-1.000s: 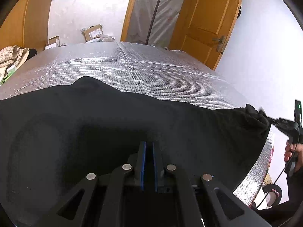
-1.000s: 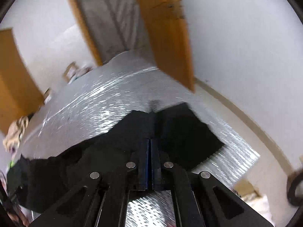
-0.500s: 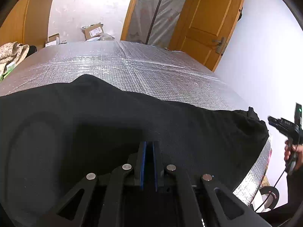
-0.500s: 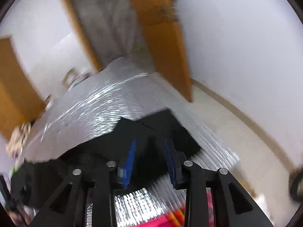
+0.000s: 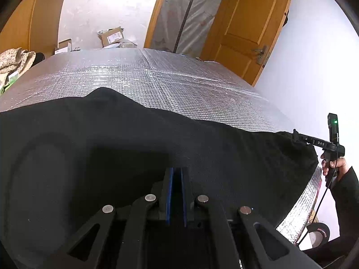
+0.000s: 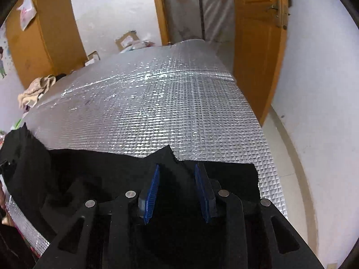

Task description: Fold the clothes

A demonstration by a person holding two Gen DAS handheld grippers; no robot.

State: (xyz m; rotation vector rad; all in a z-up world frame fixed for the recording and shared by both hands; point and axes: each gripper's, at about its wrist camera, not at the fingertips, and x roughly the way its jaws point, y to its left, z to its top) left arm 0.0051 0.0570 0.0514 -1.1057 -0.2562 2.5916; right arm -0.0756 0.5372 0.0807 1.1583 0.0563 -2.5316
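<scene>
Since a second ago my right tongs point(image 6: 177, 188) have let go of the cloth corner they pinched and now stand wide apart, pads hovering over the garment's near right edge, while my left tongs point(image 5: 176, 192) have stayed closed, blue pads nearly together over dark cloth; whether a fold is caught between them I cannot tell. Spread across the near half of the silver quilted table cover point(image 5: 157, 78), the black garment point(image 5: 112, 139) lies mostly flat, one end bunched by the right tongs seen in the left view. It looks soft, limp and light, with a matte knit unlikely to slip on the pads. I judge corners and hems the best places to grip, such as the pointed flap point(image 6: 167, 154) just ahead of the right pads.
</scene>
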